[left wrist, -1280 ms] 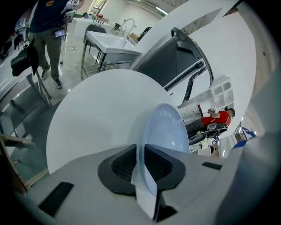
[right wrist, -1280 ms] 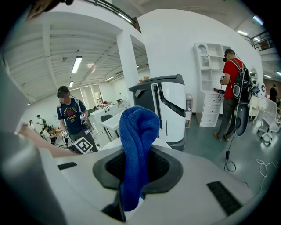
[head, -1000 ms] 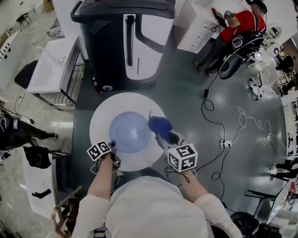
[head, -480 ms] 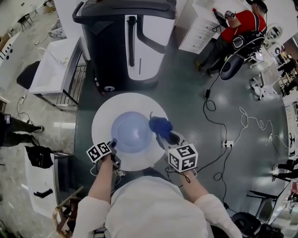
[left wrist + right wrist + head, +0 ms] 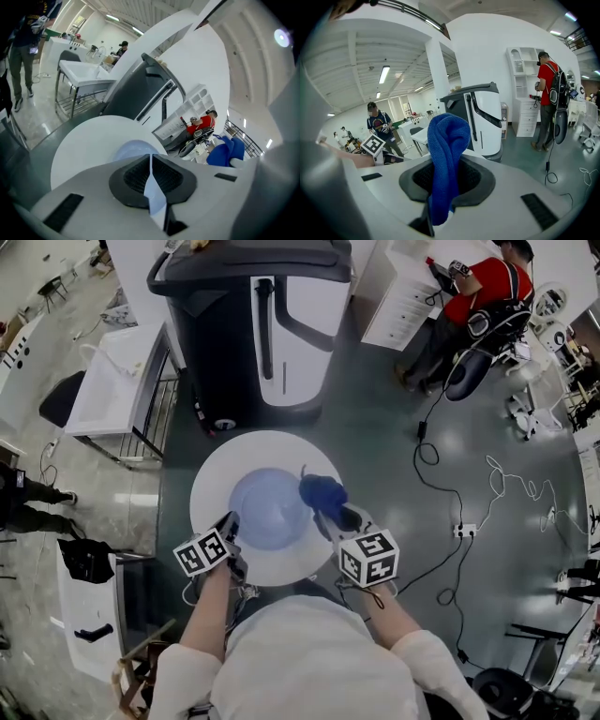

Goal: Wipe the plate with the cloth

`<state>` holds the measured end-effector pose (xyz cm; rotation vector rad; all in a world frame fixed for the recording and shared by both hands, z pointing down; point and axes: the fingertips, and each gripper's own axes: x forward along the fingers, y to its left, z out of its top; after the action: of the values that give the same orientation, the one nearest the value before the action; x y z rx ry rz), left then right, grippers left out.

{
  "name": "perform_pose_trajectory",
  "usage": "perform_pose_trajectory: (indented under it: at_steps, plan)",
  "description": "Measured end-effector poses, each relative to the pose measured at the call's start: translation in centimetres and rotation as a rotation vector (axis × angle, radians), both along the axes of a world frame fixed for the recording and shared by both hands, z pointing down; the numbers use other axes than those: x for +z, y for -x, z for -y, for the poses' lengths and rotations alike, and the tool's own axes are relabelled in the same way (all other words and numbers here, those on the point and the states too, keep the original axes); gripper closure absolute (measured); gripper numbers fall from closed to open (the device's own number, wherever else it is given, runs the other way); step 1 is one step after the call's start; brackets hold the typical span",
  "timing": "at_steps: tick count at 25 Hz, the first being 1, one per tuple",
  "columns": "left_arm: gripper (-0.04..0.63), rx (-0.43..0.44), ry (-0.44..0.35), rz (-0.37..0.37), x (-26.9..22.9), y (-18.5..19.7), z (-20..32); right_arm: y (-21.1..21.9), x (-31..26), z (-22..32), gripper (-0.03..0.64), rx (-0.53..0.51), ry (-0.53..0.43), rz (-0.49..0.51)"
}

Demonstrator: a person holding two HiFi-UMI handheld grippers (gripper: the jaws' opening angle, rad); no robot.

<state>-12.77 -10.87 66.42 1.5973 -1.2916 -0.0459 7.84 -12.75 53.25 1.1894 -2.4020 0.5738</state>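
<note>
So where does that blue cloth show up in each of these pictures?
Head view: the blue cloth is at centre, at the right edge of the plate, held by the right gripper.
Left gripper view: the cloth is small, at lower right.
Right gripper view: the cloth is at centre, standing up from the shut jaws.
Shared landmark: the grey and white machine, beyond the cloth in all three.

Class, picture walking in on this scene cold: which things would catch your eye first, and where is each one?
The bright blue cloth stands out first, pinched upright in the right gripper at the right side of the round white table. Next comes the pale blue plate at the table's middle, its near rim between the jaws of the left gripper, which have just been closing on it.
</note>
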Motion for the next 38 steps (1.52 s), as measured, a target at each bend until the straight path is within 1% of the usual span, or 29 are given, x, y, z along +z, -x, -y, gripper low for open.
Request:
perform_pose_trajectory:
  at_steps: [2, 6, 10, 13, 16, 19, 23, 25, 29, 33, 38]
  plan:
    - [0.559, 0.037, -0.055, 0.036, -1.9, -0.3, 0.2, 0.1, -0.2, -0.1, 0.526, 0.0, -0.004, 0.007]
    - [0.563, 0.103, -0.173, 0.146, -5.4, -0.9, 0.3, 0.4, -0.1, -0.2, 0.526, 0.006, -0.002, 0.025]
    - [0.563, 0.148, -0.279, 0.201, -8.7, -1.6, 0.2, 0.6, -0.3, -0.4, 0.526, 0.01, -0.006, 0.041]
    - [0.563, 0.183, -0.337, 0.264, -10.9, -2.0, -0.3, 0.5, -0.7, -0.5, 0.526, 0.015, -0.008, 0.057]
    - [0.563, 0.212, -0.374, 0.316, -12.4, -2.5, -0.6, 0.3, -1.1, -0.8, 0.526, 0.018, -0.016, 0.072]
    - [0.563, 0.222, -0.402, 0.312, -13.7, -3.0, -0.9, 0.1, -1.6, -0.9, 0.526, 0.022, -0.023, 0.096]
    - [0.563, 0.217, -0.434, 0.259, -15.4, -3.4, -1.3, 0.2, -2.4, -1.1, 0.526, 0.019, -0.036, 0.112]
    - [0.563, 0.225, -0.443, 0.272, -16.1, -3.4, -1.5, 0.2, -2.7, -1.0, 0.526, 0.018, -0.042, 0.119]
    - [0.563, 0.259, -0.473, 0.322, -17.9, -3.7, -2.0, 0.3, -3.3, -1.0, 0.526, 0.016, -0.049, 0.134]
    - [0.563, 0.268, -0.511, 0.343, -19.5, -3.7, -1.9, 0.2, -3.8, -1.0, 0.526, 0.014, -0.054, 0.141]
    - [0.563, 0.27, -0.519, 0.353, -19.9, -4.0, -1.5, -0.1, -4.2, -0.7, 0.526, 0.009, -0.062, 0.14]
